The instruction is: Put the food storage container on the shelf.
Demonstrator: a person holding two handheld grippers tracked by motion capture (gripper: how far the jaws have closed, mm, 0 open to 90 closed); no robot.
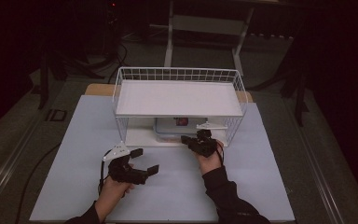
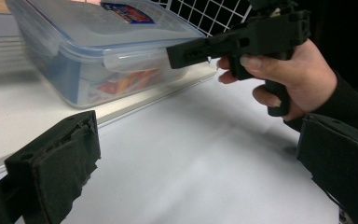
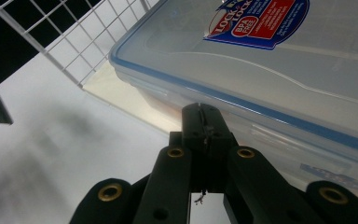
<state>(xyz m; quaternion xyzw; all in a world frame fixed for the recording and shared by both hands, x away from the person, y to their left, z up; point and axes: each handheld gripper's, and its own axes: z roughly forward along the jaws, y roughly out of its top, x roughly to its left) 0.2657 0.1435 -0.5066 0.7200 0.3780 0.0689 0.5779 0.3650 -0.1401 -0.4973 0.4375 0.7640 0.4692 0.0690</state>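
The left gripper (image 1: 144, 161) rests on the white surface (image 1: 74, 154), fingers wide apart and empty. The right gripper (image 3: 200, 122), fingers pressed together, points at the front latch of the clear box (image 3: 270, 79) labelled "Lock & Lock, BPA free", under the wire shelf (image 1: 177, 95). Beyond is a dark room.

A white table (image 1: 74, 186) carries a white wire shelf rack (image 1: 121, 88), its lower board holding a clear lidded box (image 1: 170, 128).

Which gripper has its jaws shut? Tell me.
The right gripper, at the box under the rack: its jaws are pressed together at the lid's edge. The left gripper rests with jaws wide apart.
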